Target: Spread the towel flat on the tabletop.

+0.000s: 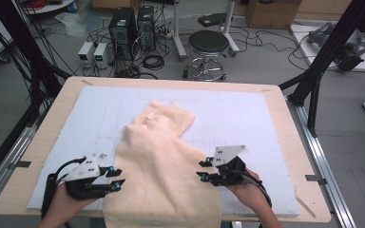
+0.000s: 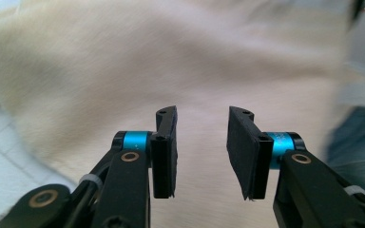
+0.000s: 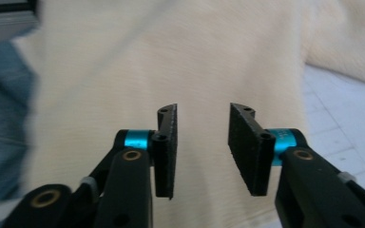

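Cream cloth (image 1: 164, 161) overhanging table's near edge

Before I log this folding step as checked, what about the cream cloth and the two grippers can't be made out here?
- Cream cloth: its near end runs past the table edge and the frame's bottom in the high view.
- Its texture and edges are motion-blurred in the left gripper view.
- Left gripper and right gripper: too small in the high view to tell whether the tips touch the cloth.
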Demonstrator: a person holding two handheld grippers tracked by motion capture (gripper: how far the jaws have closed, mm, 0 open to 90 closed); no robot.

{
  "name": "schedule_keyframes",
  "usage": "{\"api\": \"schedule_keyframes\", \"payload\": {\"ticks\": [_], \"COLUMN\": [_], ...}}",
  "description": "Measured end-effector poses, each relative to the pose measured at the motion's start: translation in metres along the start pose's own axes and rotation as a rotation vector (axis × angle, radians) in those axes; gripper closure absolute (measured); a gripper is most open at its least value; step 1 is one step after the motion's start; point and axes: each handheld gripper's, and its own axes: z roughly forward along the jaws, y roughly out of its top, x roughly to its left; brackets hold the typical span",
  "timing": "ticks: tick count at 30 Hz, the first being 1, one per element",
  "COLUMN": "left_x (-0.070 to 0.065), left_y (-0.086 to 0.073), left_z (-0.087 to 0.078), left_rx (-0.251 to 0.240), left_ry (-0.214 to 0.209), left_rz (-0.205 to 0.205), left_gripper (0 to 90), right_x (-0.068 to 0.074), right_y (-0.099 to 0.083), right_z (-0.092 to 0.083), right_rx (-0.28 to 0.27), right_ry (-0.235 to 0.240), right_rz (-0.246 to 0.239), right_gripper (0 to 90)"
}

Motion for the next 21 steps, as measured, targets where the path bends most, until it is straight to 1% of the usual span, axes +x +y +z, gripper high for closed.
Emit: {"api": "schedule_keyframes", "payload": {"ticks": [1,2,3,4,5,6,7,8,9,10,11,12,13,14,15,16,17,18,19,21], "left_x": [0.007,0.012,0.016,0.02,0.022,0.023,0.023,0.02,0.016,0.015,0.014,0.012,0.009,0.006,0.003,-0.002,-0.007,-0.013,-0.019,-0.033], "left_y": [0.001,0.001,0.001,0.001,0.001,-0.001,-0.003,-0.006,-0.008,-0.008,-0.007,-0.007,-0.007,-0.007,-0.008,-0.008,-0.008,-0.009,-0.01,-0.013], "left_z": [0.007,0.013,0.019,0.025,0.03,0.035,0.04,0.045,0.046,0.046,0.044,0.042,0.039,0.035,0.03,0.02,0.011,0.002,-0.008,-0.024], "left_rx": [0.008,0.024,0.04,0.056,0.076,0.096,0.117,0.147,0.116,0.116,0.128,0.136,0.141,0.129,0.123,0.104,0.085,0.069,0.058,0.051], "left_ry": [-0.002,0.007,0.006,0.0,-0.006,-0.017,-0.04,-0.058,-0.039,-0.041,-0.048,-0.047,-0.055,-0.062,-0.065,-0.073,-0.077,-0.079,-0.083,-0.103], "left_rz": [-0.003,0.002,-0.008,-0.011,-0.012,-0.018,-0.016,-0.002,0.02,0.014,0.016,0.013,0.017,0.016,0.023,0.025,0.027,0.03,0.033,0.031], "left_gripper": [60.7,59.8,59.4,58.6,59.3,59.3,62.3,69.2,74.3,79.7,83.0,86.3,86.3,86.6,86.8,86.8,86.9,86.9,86.9,86.9], "right_x": [-0.01,-0.015,-0.019,-0.022,-0.022,-0.022,-0.023,-0.024,-0.024,-0.022,-0.02,-0.016,-0.016,-0.012,-0.008,-0.004,0.01,0.01,0.016,0.029], "right_y": [-0.002,-0.004,-0.005,-0.008,-0.01,-0.01,-0.012,-0.013,-0.015,-0.016,-0.017,-0.016,-0.016,-0.016,-0.015,-0.014,-0.012,-0.012,-0.011,-0.011], "right_z": [0.01,0.017,0.023,0.035,0.039,0.039,0.039,0.038,0.038,0.037,0.036,0.031,0.031,0.027,0.022,0.018,0.005,0.005,-0.001,-0.012], "right_rx": [0.031,0.046,0.079,0.133,0.151,0.151,0.127,0.119,0.106,0.096,0.092,0.093,0.093,0.085,0.072,0.066,0.042,0.042,0.028,-0.002], "right_ry": [0.004,0.009,0.006,0.025,0.033,0.033,0.051,0.057,0.062,0.069,0.069,0.079,0.079,0.084,0.081,0.086,0.086,0.086,0.09,0.089], "right_rz": [0.024,0.029,0.024,0.03,0.029,0.029,0.047,0.063,0.065,0.061,0.055,0.054,0.054,0.051,0.04,0.037,0.011,0.011,-0.001,-0.002], "right_gripper": [59.1,57.9,57.9,59.5,61.8,61.8,67.1,73.2,80.6,83.9,84.8,85.4,85.4,85.4,85.4,85.4,85.3,85.3,85.4,85.2]}}
